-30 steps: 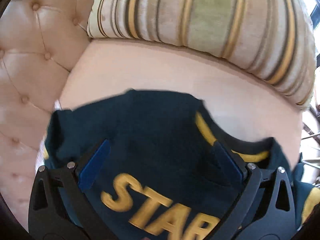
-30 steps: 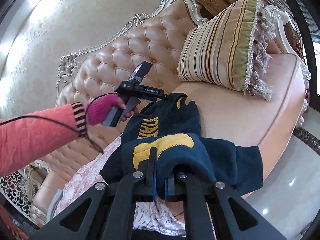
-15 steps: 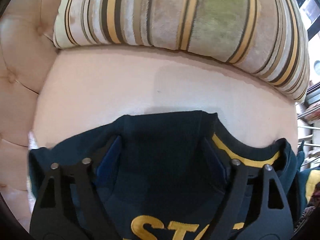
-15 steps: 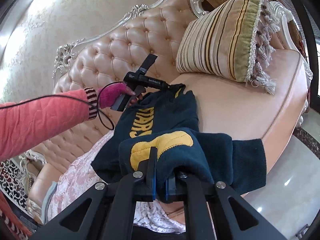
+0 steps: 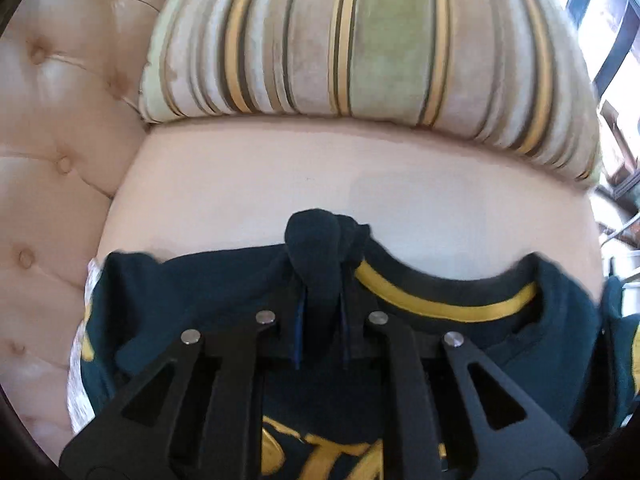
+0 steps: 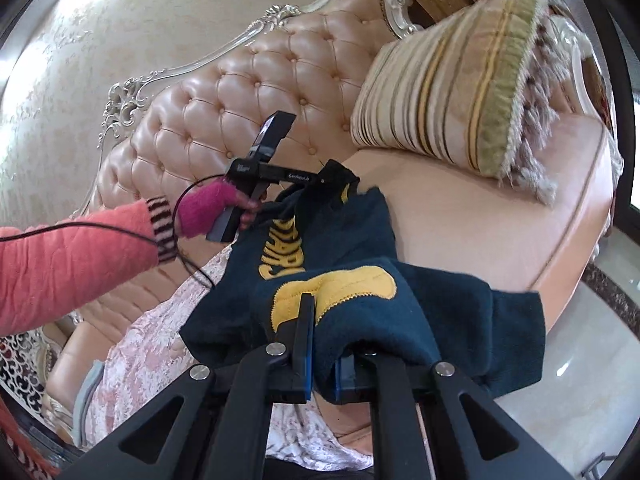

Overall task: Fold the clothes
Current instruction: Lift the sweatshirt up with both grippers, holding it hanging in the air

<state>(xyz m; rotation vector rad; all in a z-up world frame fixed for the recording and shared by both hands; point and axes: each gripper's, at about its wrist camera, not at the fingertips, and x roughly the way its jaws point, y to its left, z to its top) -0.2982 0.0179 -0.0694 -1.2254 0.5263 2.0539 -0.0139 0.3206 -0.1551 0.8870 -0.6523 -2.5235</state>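
At the far left of the right wrist view, a coral quilted sleeve with a striped cuff was seen, ending in a hand in a pink fingerless glove wrapped around the handle of the left tongs. The jaws of the left tongs had just been closing, and a bunched fold at the shoulder of the dark green sweatshirt, just beside its yellow-trimmed collar, was pinched between them. The sweatshirt was stretched between the two tools above the seat of the sofa, with its yellow lettering turned upward. A pale pink patterned cloth was spread over the sofa beneath the garment's left side. Nearer the camera, a fold of the sweatshirt bearing a yellow patch was clamped in the right tongs, whose blue-lined jaws were pressed close onto the thick fabric, the remaining cloth hanging over the front edge of the seat. Behind, the tufted backrest with its carved pale frame was visible. At the right end of the seat, a striped cushion with a tasselled fringe was propped up, apart from the sweatshirt.
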